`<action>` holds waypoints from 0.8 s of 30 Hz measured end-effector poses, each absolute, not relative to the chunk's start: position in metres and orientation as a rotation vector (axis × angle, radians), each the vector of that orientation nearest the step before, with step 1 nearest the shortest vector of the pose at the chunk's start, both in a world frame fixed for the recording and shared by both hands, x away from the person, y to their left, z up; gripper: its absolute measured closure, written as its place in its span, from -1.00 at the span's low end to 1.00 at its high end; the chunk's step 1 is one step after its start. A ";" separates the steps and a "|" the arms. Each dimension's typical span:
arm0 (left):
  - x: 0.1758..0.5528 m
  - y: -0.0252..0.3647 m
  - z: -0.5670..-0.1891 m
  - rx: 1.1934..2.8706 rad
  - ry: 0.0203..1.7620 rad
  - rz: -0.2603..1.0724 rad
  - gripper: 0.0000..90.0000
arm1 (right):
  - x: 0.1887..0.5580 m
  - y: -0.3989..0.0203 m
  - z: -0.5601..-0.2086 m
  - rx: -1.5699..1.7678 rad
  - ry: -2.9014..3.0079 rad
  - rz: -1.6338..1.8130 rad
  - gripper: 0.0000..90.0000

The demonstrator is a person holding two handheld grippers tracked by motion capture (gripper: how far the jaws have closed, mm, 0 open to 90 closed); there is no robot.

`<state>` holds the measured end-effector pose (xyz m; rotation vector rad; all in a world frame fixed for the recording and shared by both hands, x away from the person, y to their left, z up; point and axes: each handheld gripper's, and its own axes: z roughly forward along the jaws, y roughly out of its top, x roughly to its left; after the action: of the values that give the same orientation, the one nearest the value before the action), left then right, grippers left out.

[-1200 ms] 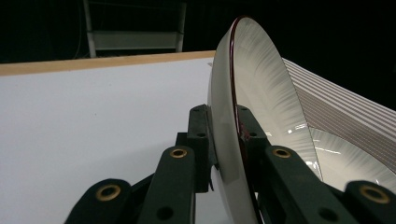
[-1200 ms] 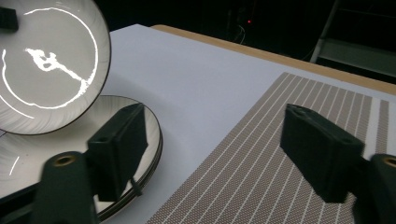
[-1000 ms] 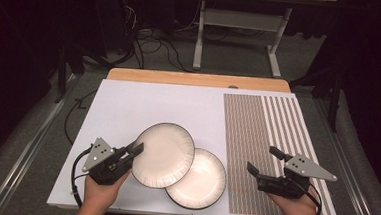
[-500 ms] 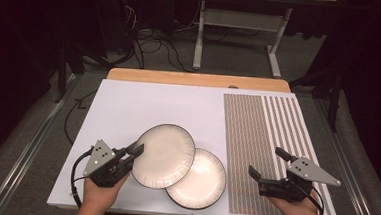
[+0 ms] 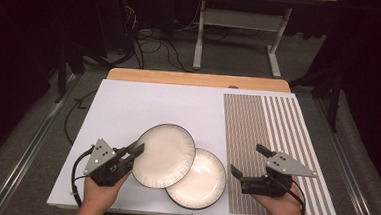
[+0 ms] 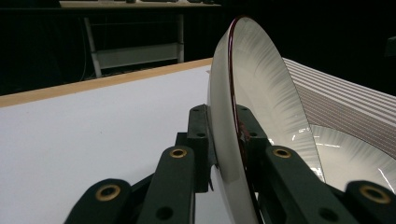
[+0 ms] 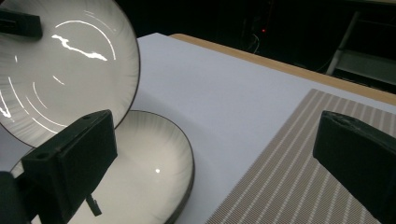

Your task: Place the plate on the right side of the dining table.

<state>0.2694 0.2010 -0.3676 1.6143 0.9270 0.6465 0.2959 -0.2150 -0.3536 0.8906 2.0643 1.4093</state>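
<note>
High view, layout: a white table mat [image 5: 143, 109] is seen across the middle of the frame, with a brown-and-white striped placemat [image 5: 272, 127] at its right; two round, cream-glazed, dark-rimmed ceramic plates are found at lower centre
Upper plate: the lifted plate [image 5: 164, 156] is held tilted at lower centre-left; its right edge overlaps the flat plate [image 5: 199, 180], which lies on the mat just right of it
Left gripper: the left gripper [image 5: 134, 151] is clamped on the near-left rim of the lifted plate; in the left gripper view the rim [image 6: 229, 135] is seen pinched between the two black jaws, one on each face, with the plate standing nearly on edge
Right gripper: the right gripper [image 5: 249, 161] is held at lower right over the striped placemat with its jaws spread wide and nothing between them; the flat plate is near but untouched
Handling: the plates are judged stiff, fairly heavy for a rim pinch, and breakable; the glaze shows bright glints [image 7: 79, 49], so slipping is thought likely
Hold point: the rim is judged the only graspable part; a deep bite across the lip is advised; support at the opposite edge would be prudent
</note>
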 end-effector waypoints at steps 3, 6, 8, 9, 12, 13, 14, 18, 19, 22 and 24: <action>0.269 0.201 -0.367 1.617 0.923 0.650 0.77 | 0.300 -0.196 -0.357 0.859 2.110 1.406 -0.98; 0.269 0.201 -0.368 1.615 0.923 0.651 0.77 | 0.303 -0.186 -0.359 0.847 2.132 1.405 -0.98; 0.269 0.201 -0.368 1.614 0.924 0.649 0.77 | 0.307 -0.173 -0.361 0.833 2.161 1.410 -0.95; 0.269 0.201 -0.368 1.614 0.924 0.649 0.77 | 0.308 -0.169 -0.362 0.833 2.171 1.404 -0.94; 0.269 0.201 -0.368 1.613 0.923 0.649 0.77 | 0.313 -0.155 -0.366 0.825 2.205 1.408 -0.90; 0.269 0.201 -0.368 1.616 0.922 0.650 0.77 | 0.314 -0.151 -0.367 0.833 2.218 1.410 -0.87; 0.269 0.201 -0.368 1.616 0.922 0.650 0.77 | 0.314 -0.151 -0.367 0.833 2.218 1.410 -0.87; 0.269 0.201 -0.368 1.614 0.920 0.650 0.77 | 0.323 -0.131 -0.374 0.839 2.279 1.397 -0.76; 0.270 0.201 -0.368 1.614 0.921 0.647 0.77 | 0.327 -0.123 -0.377 0.853 2.299 1.399 -0.68; 0.271 0.201 -0.369 1.609 0.924 0.635 0.77 | 0.336 -0.113 -0.379 0.893 2.344 1.392 -0.60; 0.271 0.201 -0.370 1.609 0.927 0.636 0.77 | 0.339 -0.107 -0.381 0.917 2.363 1.380 -0.53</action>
<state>0.2709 0.2014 -0.3699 1.6093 0.9265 0.6361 0.3391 -0.1074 -0.3810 0.9172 2.3631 1.3798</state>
